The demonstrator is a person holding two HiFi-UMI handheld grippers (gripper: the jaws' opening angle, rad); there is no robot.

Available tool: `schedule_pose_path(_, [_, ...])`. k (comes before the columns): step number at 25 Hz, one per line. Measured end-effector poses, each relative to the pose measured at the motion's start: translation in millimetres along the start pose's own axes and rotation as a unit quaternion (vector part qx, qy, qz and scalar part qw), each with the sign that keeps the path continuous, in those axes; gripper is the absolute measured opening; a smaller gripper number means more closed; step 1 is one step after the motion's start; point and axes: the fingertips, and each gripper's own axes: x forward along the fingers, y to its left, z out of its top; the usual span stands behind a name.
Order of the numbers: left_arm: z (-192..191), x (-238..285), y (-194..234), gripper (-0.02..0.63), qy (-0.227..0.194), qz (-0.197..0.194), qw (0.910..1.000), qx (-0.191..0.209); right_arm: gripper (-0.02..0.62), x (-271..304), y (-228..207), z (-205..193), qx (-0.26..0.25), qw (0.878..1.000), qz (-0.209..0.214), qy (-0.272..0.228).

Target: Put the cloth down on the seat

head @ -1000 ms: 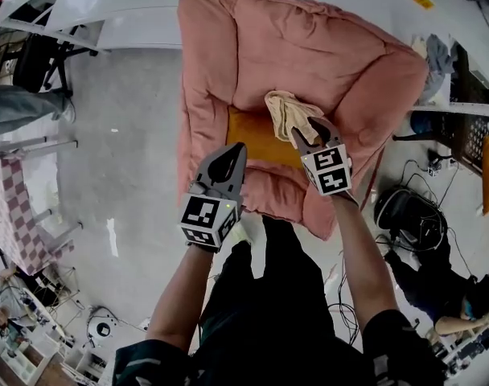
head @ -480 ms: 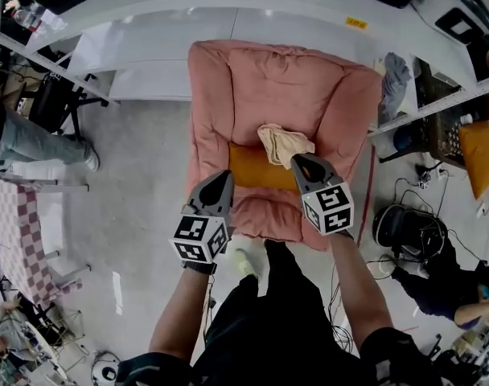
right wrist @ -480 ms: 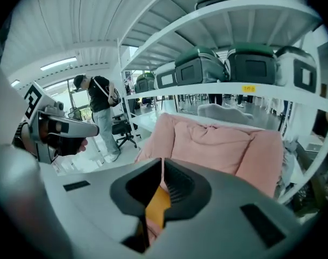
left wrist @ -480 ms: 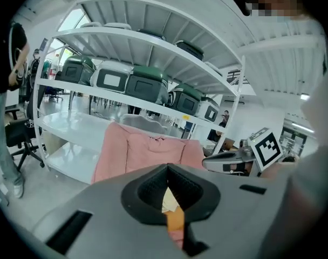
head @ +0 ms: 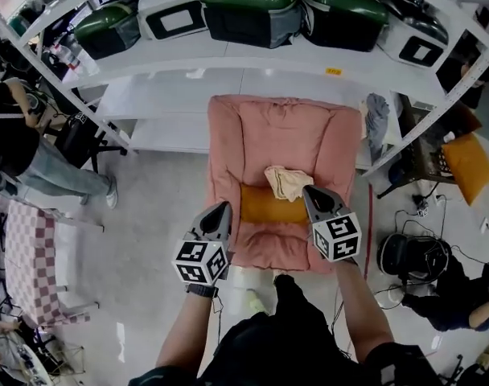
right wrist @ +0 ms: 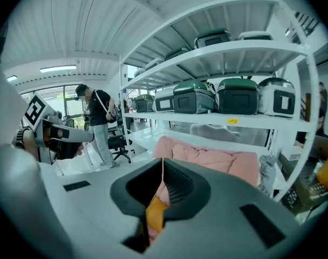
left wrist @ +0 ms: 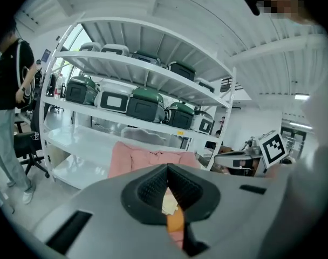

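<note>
A cream cloth [head: 288,182] lies crumpled on the orange seat cushion [head: 265,206] of the pink armchair [head: 285,127], free of both grippers. My right gripper [head: 310,192] hovers just right of the cloth, near the chair's right arm, its jaws shut and empty. My left gripper [head: 219,210] hangs over the chair's left front corner, also shut with nothing in it. In the left gripper view the closed left gripper [left wrist: 167,167] points at the armchair [left wrist: 148,158]. The right gripper view shows the right gripper [right wrist: 163,162] closed, with the armchair [right wrist: 207,158] beyond.
A white rack [head: 228,55] with green and white cases [head: 252,6] stands behind the chair. A person in black [head: 19,127] is at the left, beside a checkered table [head: 27,252]. A grey garment [head: 377,117], a black bag [head: 409,252] and floor cables lie at the right.
My right gripper has come off the cloth, which stays on the seat. Both grippers have drawn back toward the chair's front. The head view has risen and now takes in the rack.
</note>
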Motion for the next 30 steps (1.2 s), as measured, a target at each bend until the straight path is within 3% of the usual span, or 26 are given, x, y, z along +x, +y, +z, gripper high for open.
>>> schedule_pose_path(18, [90.3,-115.1,-18.0,0.006,-0.091,0.014,0.9953,0.029,0.006,-109.6,33.8,103.2,-0.013,0.992,-0.037,-0.118])
schedule_pose_path(30, [125.5,-155.1,-32.2,0.006,-0.142,0.017,0.9885,0.049,0.005,-151.8,39.0,135.3,-0.01,0.985,-0.044,-0.169])
